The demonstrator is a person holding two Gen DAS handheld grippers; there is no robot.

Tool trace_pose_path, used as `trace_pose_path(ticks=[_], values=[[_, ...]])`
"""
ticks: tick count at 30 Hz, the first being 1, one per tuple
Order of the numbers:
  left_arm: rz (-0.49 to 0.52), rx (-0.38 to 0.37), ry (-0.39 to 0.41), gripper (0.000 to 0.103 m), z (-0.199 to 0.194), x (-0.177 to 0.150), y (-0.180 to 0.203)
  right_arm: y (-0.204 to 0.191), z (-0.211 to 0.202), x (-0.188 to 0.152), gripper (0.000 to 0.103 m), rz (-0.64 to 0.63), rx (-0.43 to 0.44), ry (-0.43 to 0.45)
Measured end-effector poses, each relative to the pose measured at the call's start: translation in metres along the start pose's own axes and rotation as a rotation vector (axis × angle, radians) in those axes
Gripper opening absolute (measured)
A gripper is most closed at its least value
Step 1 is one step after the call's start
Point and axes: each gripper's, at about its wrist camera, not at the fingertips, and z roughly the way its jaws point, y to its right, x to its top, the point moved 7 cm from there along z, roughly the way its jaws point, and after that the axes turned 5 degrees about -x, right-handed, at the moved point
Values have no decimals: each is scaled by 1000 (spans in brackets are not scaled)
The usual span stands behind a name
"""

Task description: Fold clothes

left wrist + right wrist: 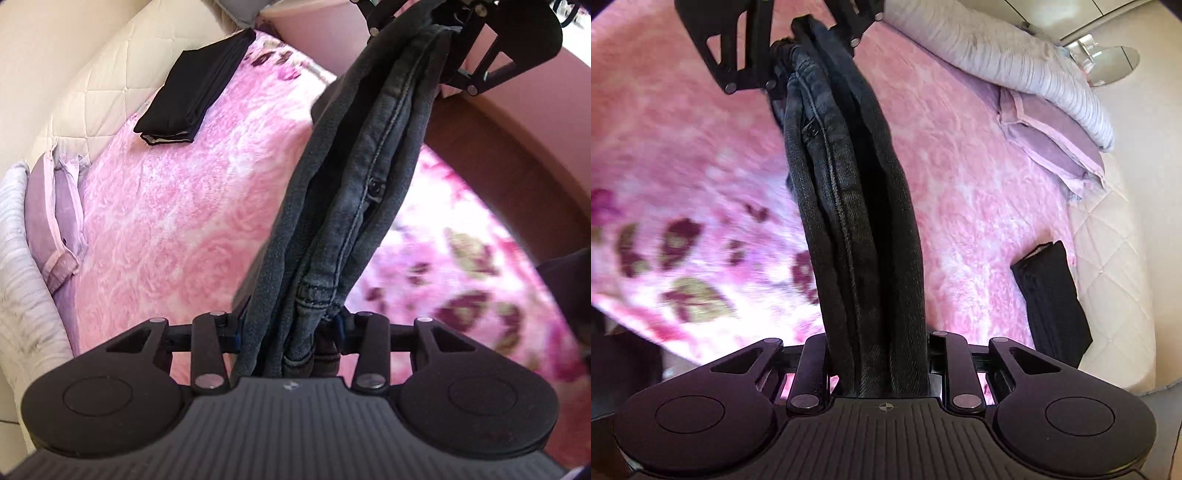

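Observation:
A pair of dark grey-blue jeans is folded into a thick band and stretched in the air between both grippers, above a pink floral blanket. My left gripper is shut on one end of the jeans; the fingers are hidden by the cloth. My right gripper is shut on the other end of the jeans. Each gripper shows at the top of the other's view: the right one in the left wrist view, the left one in the right wrist view.
A folded black garment lies on the blanket near a cream quilted bed edge; it also shows in the right wrist view. Lilac pillows and a grey striped bolster lie at the head of the bed.

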Motion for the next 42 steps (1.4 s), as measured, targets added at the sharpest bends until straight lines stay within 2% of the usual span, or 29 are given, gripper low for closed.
trace_pose_path(ticks=[5,9,14,18,21,23,28,31,33,35,36,38,39,41,42], values=[[-19,-15,14,37,-36,10,21,2,-44,-2,22,45,29,-32],[-16,1,43,37,-51,36,15,20,-64,-9,22,64,13,-49],[17,52,95,37,-48,98,-27,79,-65,-29,22,130,-55,-49],[63,127,129,37,-24,168,-81,149,-43,-57,23,137,-131,-22],[50,175,132,37,14,230,-135,216,-5,-85,23,116,-173,17],[20,194,118,37,44,271,-172,270,33,-108,23,92,-181,42],[-59,267,72,36,110,365,-274,410,127,-139,23,-1,-207,106],[-68,360,64,37,147,403,-318,466,172,-153,23,-28,-271,154],[-53,406,50,39,186,413,-329,484,205,-164,25,-48,-334,182],[-30,401,8,43,244,411,-326,480,246,-180,30,-52,-370,188],[-22,377,-29,45,276,406,-321,469,274,-190,36,-66,-359,169],[4,256,-95,49,333,392,-297,441,331,-211,42,-117,-295,101],[17,193,-127,56,360,385,-285,425,357,-221,48,-153,-246,56],[72,224,-128,60,375,380,-268,401,380,-238,51,-191,-194,8],[72,244,-118,60,371,377,-266,396,380,-242,52,-195,-214,19]])
